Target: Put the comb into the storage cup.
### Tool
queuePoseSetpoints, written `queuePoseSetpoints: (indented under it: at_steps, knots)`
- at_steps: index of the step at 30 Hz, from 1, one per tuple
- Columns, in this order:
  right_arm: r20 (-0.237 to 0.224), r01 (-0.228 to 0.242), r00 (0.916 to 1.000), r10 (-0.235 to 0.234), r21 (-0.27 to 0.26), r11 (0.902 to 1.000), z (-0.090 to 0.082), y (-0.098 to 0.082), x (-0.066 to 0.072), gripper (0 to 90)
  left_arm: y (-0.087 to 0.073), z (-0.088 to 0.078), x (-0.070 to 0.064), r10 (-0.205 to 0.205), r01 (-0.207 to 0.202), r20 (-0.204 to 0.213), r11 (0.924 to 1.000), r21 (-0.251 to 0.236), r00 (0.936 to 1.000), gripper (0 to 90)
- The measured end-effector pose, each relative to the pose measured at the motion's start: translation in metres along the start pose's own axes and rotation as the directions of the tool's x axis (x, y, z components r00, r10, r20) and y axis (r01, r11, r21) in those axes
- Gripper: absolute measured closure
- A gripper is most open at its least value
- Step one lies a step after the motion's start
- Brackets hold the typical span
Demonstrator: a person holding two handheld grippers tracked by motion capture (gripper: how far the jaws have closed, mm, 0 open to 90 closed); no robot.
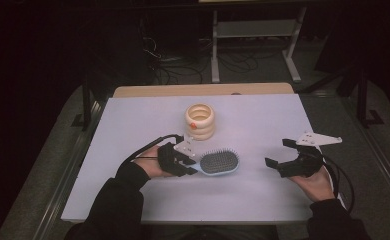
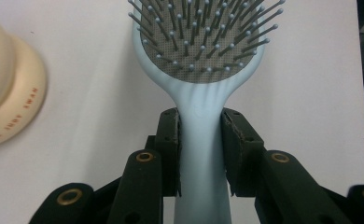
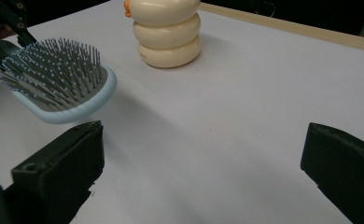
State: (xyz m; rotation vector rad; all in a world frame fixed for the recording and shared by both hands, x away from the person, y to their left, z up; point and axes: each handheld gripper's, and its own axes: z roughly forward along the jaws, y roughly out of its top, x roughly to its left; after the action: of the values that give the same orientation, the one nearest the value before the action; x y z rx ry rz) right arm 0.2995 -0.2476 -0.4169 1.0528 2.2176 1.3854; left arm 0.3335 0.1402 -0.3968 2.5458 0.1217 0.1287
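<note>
A pale blue hairbrush [image 1: 219, 163] with a grey pad of bristles hangs a little above the white table [image 1: 263, 120], bristles up. My left gripper [image 1: 189, 164] is shut on its handle [image 2: 201, 154], both pads pressed against the sides. The brush head [image 3: 61, 84] shows raised off the surface in the right gripper view. My right gripper [image 1: 279, 153] stands open on the right side of the table, nothing between its jaws. A cream holder of stacked rings [image 1: 200, 121] stands upright behind the brush, with a small orange mark on it.
The cream holder [image 2: 7, 88] is close on the left of the held brush. Beyond the table's far edge lie cables and the legs of a white frame [image 1: 253, 45]. The table's wooden rim [image 3: 311, 30] runs along the back.
</note>
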Motion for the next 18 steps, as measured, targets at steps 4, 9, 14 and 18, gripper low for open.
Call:
queuePoseSetpoints:
  at_steps: [4, 9, 14, 18]
  knots:
    - [0.0, 0.001, 1.0, -0.001, -0.001, 1.0, 0.0, 0.0, 0.0, 0.0, 0.002, -0.008, 0.002, 0.001, -0.001, -0.01, 1.0, -0.008, 1.0, 69.9]
    - [-0.001, 0.0, 1.0, 0.0, -0.001, 1.0, 0.0, 0.0, 0.0, 0.0, 0.005, -0.016, 0.003, 0.002, -0.002, -0.022, 0.9999, -0.013, 0.9998, 70.0]
    - [-0.005, -0.001, 1.0, 0.001, -0.004, 1.0, 0.0, 0.0, 0.001, 0.0, 0.007, -0.026, 0.005, -0.001, -0.001, -0.043, 0.9995, -0.03, 0.9991, 69.9]
    - [-0.007, 0.001, 1.0, -0.001, -0.012, 0.9999, 0.0, 0.001, 0.002, 0.0, 0.009, -0.031, 0.007, 0.001, -0.003, -0.048, 0.9994, -0.034, 0.9988, 69.9]
